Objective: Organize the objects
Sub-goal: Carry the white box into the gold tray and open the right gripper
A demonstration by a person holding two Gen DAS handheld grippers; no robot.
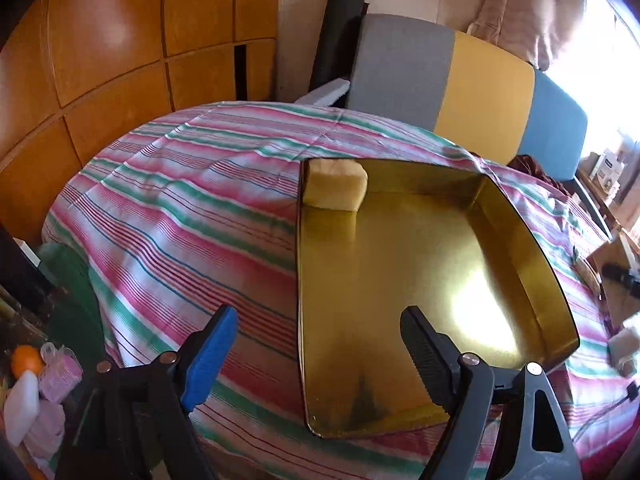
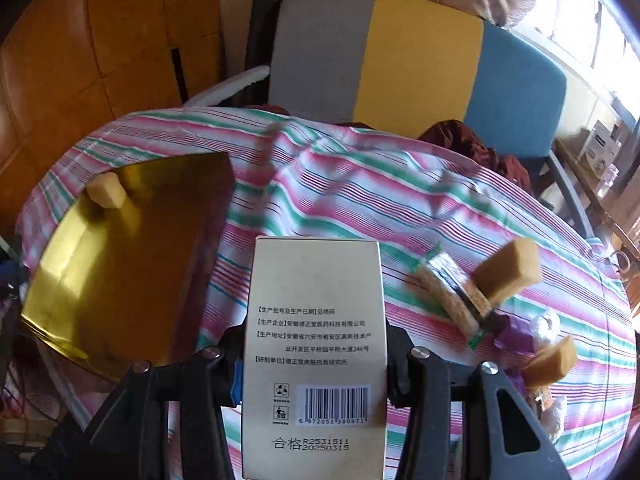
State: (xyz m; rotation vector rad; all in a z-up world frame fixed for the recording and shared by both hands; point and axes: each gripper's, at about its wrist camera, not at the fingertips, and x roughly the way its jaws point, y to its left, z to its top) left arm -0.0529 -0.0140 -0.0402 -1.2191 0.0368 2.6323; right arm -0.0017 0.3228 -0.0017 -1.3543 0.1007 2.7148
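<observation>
Cardboard, light and stiff but easy to dent, so the white box (image 2: 316, 344) looks best pinched across its narrow width, which is just how the right gripper (image 2: 316, 364) has its jaws clamped, low in the frame. Its long axis runs up the frame, top end pointing away over the striped counter (image 2: 360, 192), the gold tray (image 2: 120, 280) at left holding one yellow sponge (image 2: 106, 190). Over that tray's near edge, the left gripper (image 1: 320, 340) hangs with jaws spread wide, empty.
</observation>
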